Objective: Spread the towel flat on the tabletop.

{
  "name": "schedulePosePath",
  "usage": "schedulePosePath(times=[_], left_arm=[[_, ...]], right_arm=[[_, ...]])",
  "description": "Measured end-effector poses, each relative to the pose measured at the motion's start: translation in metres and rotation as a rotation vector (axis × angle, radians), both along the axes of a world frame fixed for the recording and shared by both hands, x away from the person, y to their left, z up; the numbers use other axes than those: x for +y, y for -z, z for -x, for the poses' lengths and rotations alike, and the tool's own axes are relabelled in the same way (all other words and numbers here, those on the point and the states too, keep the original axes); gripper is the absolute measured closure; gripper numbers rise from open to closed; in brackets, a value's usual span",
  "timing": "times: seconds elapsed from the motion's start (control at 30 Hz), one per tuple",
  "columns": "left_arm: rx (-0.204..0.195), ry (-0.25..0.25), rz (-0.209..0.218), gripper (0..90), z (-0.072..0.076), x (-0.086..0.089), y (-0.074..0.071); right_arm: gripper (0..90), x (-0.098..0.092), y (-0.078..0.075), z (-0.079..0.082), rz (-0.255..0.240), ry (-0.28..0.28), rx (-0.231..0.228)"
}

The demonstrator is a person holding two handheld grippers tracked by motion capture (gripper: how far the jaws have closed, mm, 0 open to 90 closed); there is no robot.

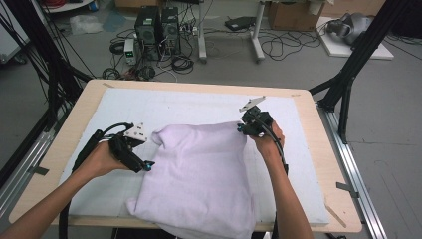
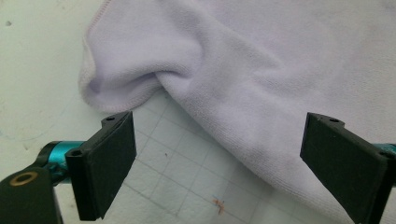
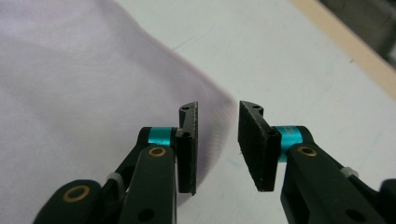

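Towel point(image 1: 199, 174), right gripper point(image 1: 245, 128) parted at corner

My towel point(image 1: 199, 174) is soft lilac cloth, a fine matt terry nap with a stitched hem. Under it the white mat point(image 1: 149, 107) looks matt and faintly grainy, printed with a thin grid close by my left gripper point(image 2: 215, 158). The table point(image 1: 331, 149) rim is pale, smooth wood. My left gripper's pads are dull black, rubbery and flat. On my right gripper point(image 3: 218, 140), matt black plastic arms, shiny teal metal collars, brassy rivets glinting.
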State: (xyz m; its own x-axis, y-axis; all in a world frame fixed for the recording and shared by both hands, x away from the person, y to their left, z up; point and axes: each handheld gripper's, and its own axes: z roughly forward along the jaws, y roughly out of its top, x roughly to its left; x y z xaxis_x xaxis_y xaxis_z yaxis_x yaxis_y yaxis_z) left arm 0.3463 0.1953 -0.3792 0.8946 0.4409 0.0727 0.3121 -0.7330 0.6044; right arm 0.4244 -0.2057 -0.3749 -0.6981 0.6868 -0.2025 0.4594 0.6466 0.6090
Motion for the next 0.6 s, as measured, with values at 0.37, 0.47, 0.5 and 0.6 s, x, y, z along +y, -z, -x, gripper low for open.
schedulePosePath(times=[0.37,0.47,0.5,0.6], left_arm=[[0.07,0.059,-0.067,26.9,0.004,0.011,0.008],[0.083,0.057,-0.085,30.1,0.006,0.015,0.011],[0.086,0.062,-0.085,32.3,0.007,0.017,0.013],[0.108,0.081,-0.111,36.8,0.01,0.018,0.018]], right_arm=[[57.2,0.01,-0.003,0.05,0.097,-0.394,0.158],[58.1,0.014,0.006,0.07,0.147,-0.491,0.215],[58.3,0.015,0.009,0.073,0.161,-0.512,0.231],[58.6,0.016,0.022,0.086,0.254,-0.567,0.266]])
